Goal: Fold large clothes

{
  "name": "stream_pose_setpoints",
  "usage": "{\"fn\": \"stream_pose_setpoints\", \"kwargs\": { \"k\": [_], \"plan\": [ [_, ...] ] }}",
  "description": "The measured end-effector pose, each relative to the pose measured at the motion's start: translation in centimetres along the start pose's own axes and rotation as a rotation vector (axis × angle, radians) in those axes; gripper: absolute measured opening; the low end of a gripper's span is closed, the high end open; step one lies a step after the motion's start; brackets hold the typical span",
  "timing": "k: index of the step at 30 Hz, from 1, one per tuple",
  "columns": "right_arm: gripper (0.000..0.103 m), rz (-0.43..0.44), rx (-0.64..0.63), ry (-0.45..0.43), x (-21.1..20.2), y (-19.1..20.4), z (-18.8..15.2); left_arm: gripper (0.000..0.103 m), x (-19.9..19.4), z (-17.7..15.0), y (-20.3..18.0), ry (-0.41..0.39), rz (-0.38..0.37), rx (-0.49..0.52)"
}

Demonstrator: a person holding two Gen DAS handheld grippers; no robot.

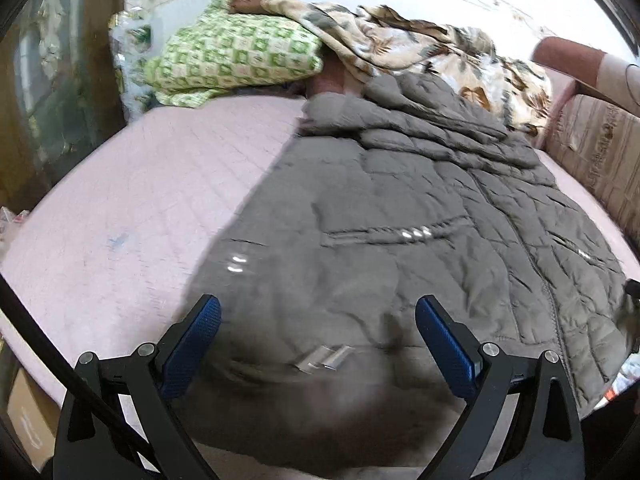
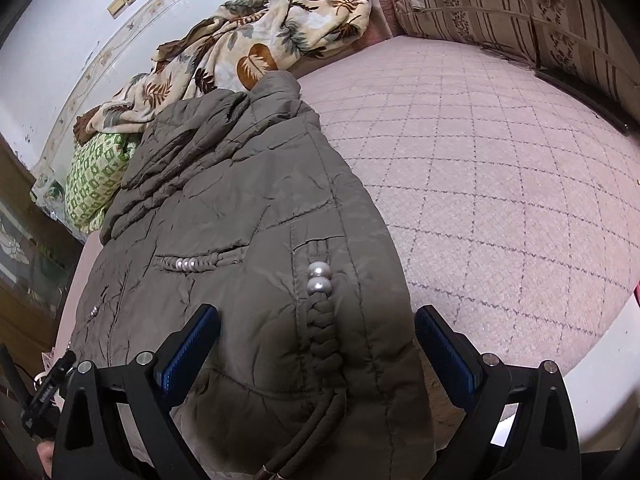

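A green checked pillow (image 1: 236,60) sits at the far left of the bed (image 1: 132,200), with a leaf-print blanket (image 1: 420,52) heaped beside it. A grey-brown padded coat (image 1: 400,216) lies spread flat on the pink quilted bed cover, its collar toward the blanket and its hem at the near edge. The left gripper (image 1: 318,340) hovers over the hem with its fingers wide apart, holding nothing. The right gripper (image 2: 316,344) hangs over the coat's right edge by the pearl-trimmed pocket (image 2: 318,278), fingers likewise apart and empty.
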State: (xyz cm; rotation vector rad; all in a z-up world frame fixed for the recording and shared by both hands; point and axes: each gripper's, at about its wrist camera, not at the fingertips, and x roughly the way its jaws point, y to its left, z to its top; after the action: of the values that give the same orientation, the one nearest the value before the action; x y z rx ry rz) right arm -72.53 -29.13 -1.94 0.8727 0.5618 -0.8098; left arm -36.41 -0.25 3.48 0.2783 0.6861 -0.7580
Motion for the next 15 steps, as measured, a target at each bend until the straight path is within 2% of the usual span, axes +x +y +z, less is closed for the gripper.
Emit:
{"fn": "stream_pose_setpoints", "kwargs": {
  "k": [4, 6, 15],
  "plan": [
    [0.100, 0.002, 0.008, 0.007, 0.1, 0.0, 0.0, 0.098, -0.7, 0.4, 1.5, -0.028, -0.017, -0.042],
    [0.100, 0.002, 0.011, 0.007, 0.1, 0.0, 0.0, 0.098, -0.7, 0.5, 2.3, -0.029, 0.006, -0.064],
    [0.100, -0.001, 0.010, 0.008, 0.3, 0.0, 0.1, 0.098, 0.9, -0.2, 6.1, 0.049, 0.054, -0.237]
  ]
}}
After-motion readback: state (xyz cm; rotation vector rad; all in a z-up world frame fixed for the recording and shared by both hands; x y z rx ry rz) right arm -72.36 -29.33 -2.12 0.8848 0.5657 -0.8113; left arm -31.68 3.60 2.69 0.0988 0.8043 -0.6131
